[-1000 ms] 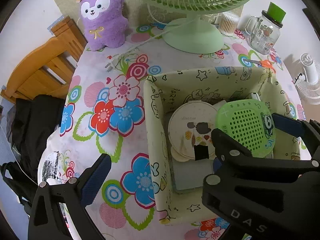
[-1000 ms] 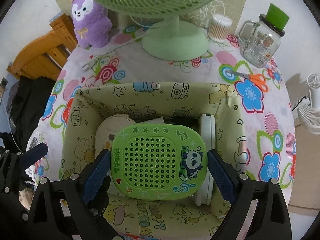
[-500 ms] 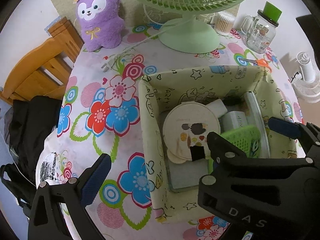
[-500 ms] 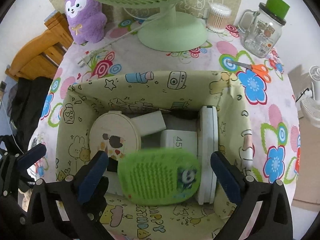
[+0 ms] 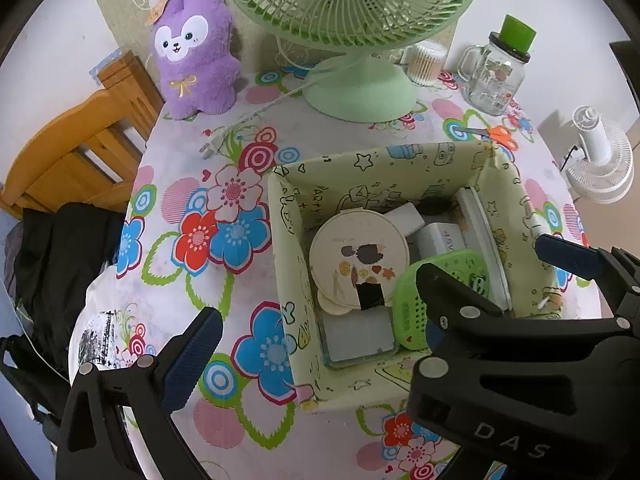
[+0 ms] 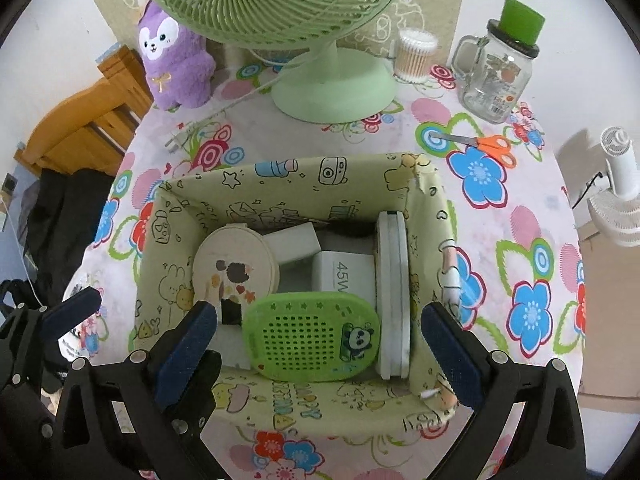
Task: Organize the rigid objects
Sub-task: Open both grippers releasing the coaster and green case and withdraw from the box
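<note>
The right gripper (image 6: 316, 344) hangs over a cloth storage box (image 6: 280, 178) on the table (image 6: 520, 216), jaws wide open and empty. Directly below and between them, a green panda case (image 6: 312, 340) lies inside the box, released. The left gripper's (image 5: 360, 316) jaws, beside the box, look open and empty. Likely next: fetching another loose item, perhaps the scissors (image 6: 476, 142) beyond the jaws.

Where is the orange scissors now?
The orange scissors lie on the flowered tablecloth, behind the storage box's far right corner, in front of the glass jar.
</note>
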{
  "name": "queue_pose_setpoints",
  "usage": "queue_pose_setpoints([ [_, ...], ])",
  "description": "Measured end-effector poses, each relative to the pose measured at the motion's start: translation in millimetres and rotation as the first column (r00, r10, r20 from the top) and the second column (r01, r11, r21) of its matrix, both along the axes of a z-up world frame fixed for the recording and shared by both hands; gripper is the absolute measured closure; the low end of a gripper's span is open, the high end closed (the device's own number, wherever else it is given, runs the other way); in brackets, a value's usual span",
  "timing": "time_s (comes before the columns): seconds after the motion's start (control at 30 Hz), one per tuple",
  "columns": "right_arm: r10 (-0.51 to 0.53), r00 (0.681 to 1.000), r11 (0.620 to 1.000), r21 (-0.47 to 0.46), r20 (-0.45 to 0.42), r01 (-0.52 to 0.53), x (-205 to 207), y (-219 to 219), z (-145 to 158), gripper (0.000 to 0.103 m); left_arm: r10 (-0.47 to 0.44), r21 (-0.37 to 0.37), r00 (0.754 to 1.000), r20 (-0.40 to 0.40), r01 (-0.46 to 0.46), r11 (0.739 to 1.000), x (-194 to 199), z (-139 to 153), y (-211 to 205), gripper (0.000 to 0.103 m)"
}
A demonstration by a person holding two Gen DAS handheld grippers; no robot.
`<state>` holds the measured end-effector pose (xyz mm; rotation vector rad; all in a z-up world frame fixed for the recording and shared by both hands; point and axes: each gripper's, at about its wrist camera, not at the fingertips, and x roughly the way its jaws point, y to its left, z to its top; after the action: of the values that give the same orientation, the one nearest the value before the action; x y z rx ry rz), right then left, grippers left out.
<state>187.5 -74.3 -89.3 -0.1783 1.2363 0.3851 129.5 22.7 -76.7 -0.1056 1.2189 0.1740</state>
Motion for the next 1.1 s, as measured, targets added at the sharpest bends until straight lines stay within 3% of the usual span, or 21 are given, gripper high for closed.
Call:
queue_pose_setpoints([
  [0.57, -0.068, 0.995, 0.998, 0.022, 0.068, 0.067, -35, -20, 21, 0.0, -0.02, -0.017, 0.999, 0.047, 0.021, 1.0, -31, 14, 4, 0.001],
  [1.1, -0.246, 0.959, 0.969, 0.016, 0.138, 0.246, -76, -68, 36, 0.0, -0.084, -0.041, 0.993, 0.083, 0.088, 0.995, -57, 24, 7, 0.001],
])
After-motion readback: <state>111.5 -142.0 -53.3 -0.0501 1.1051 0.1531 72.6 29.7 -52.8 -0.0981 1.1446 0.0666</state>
